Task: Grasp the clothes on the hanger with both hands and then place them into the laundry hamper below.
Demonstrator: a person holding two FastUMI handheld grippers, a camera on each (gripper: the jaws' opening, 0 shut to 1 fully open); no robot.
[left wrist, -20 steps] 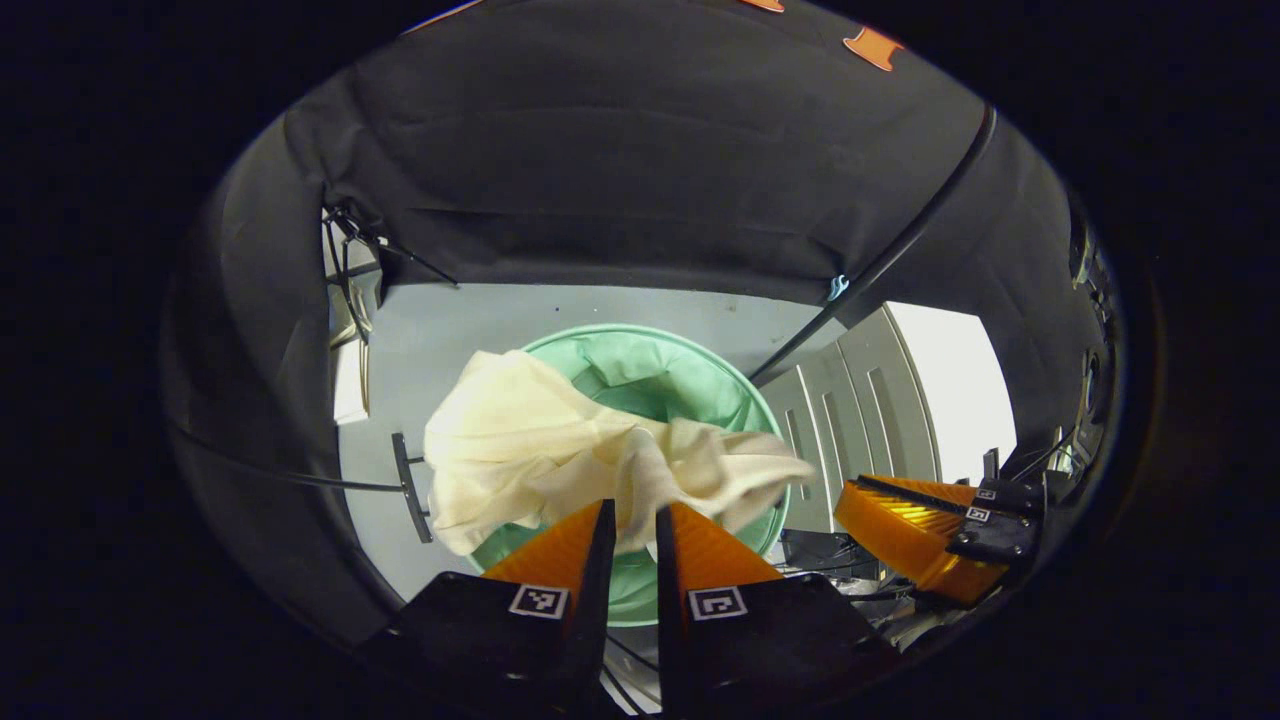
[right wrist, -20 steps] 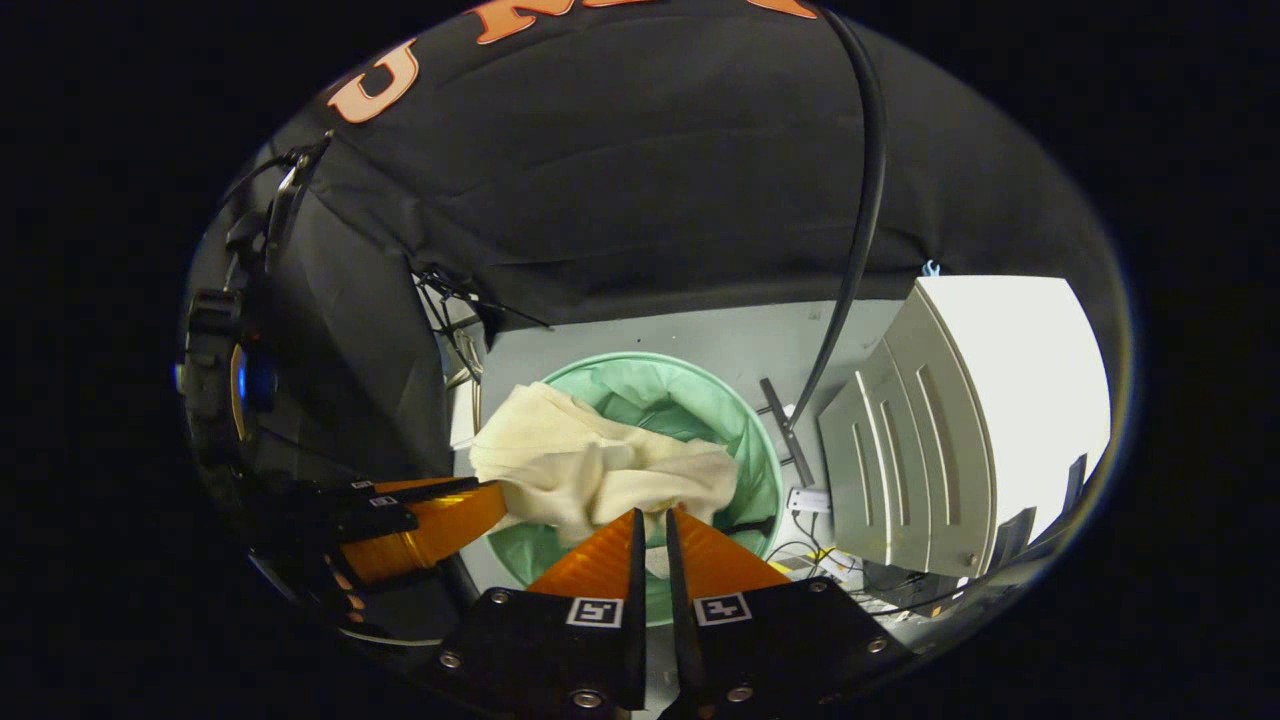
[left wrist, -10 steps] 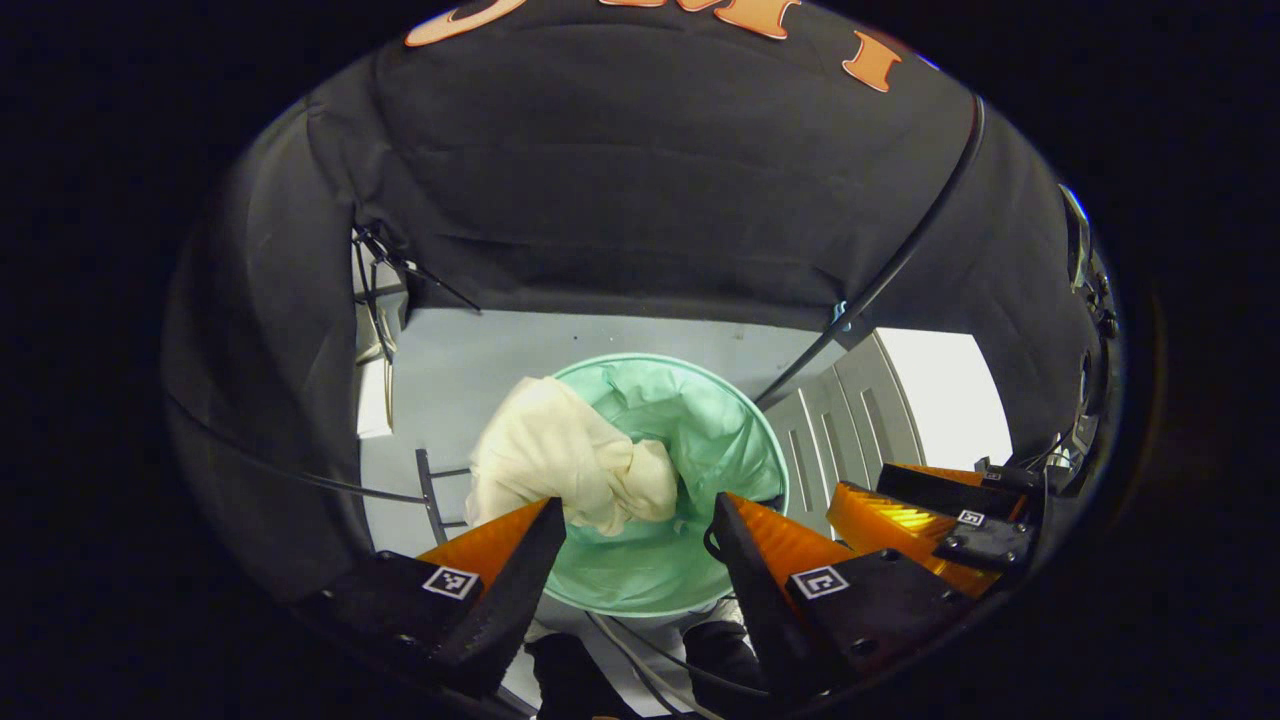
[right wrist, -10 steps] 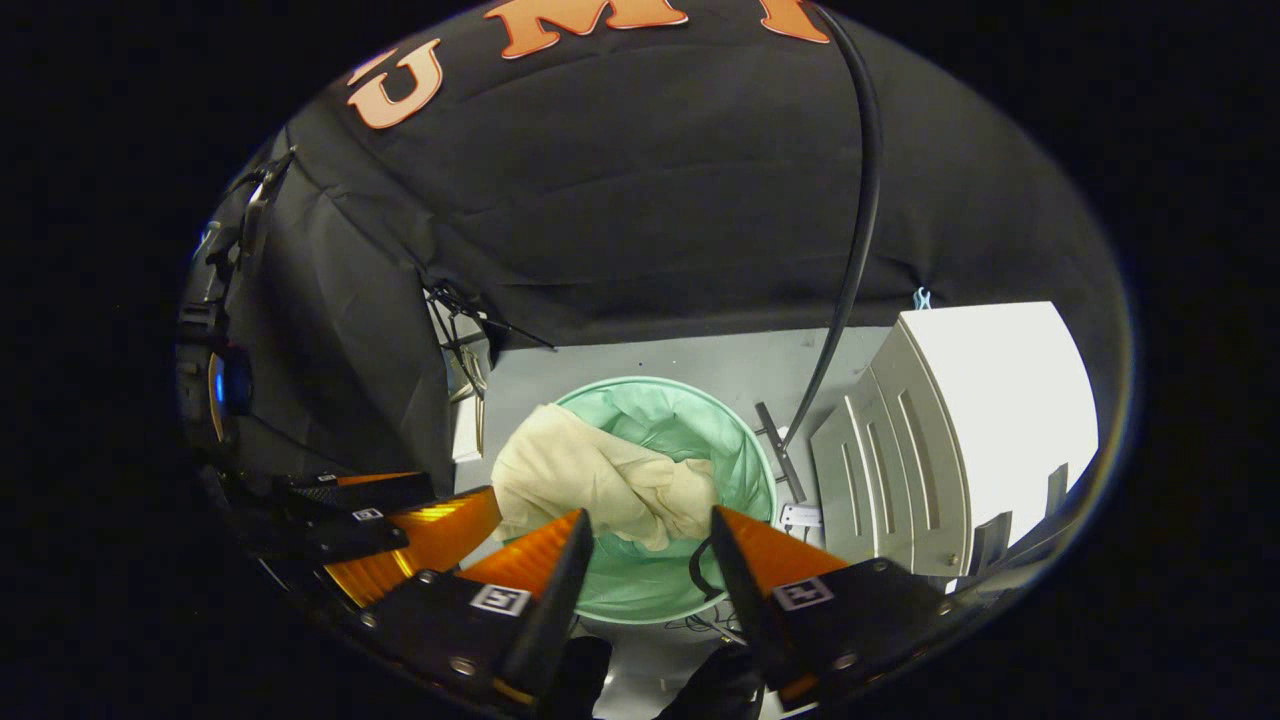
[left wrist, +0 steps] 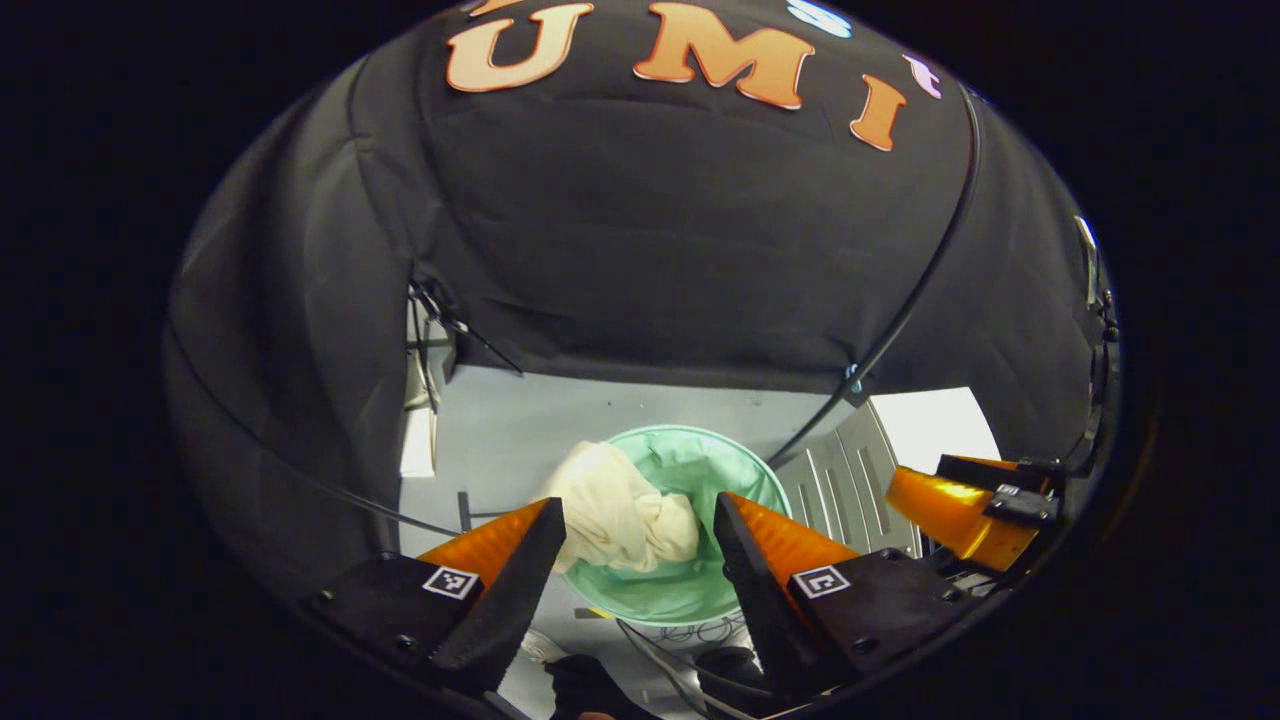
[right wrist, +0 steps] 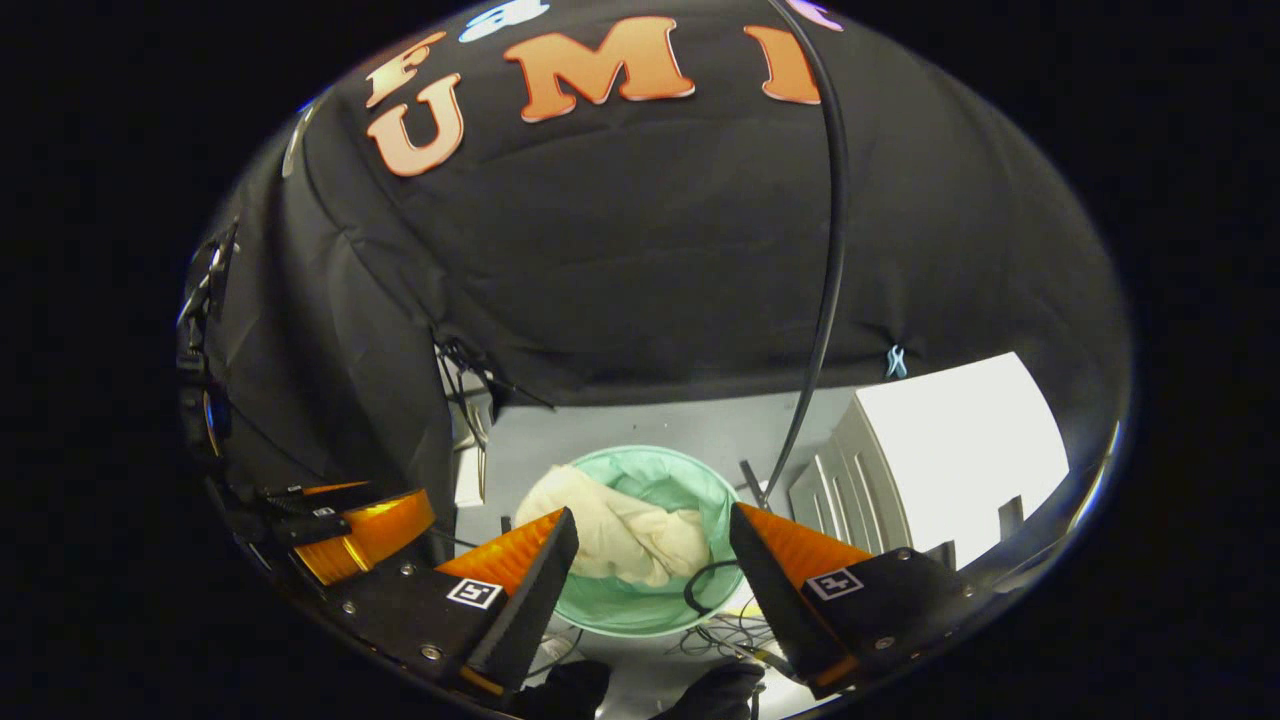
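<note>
Cream clothes (left wrist: 615,515) lie bunched in green laundry hamper (left wrist: 690,590); left hand-held gripper (left wrist: 635,545) and right hand-held gripper (right wrist: 652,555) above hamper, jaws spread, empty.

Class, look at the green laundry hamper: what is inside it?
A crumpled cream garment lies in the green laundry hamper, heaped toward one side and lapping its rim. Green lining shows beside it; whatever lies beneath the cloth is covered.

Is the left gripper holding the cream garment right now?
No, the left gripper is open, and the cream garment lies in the green hamper.
</note>
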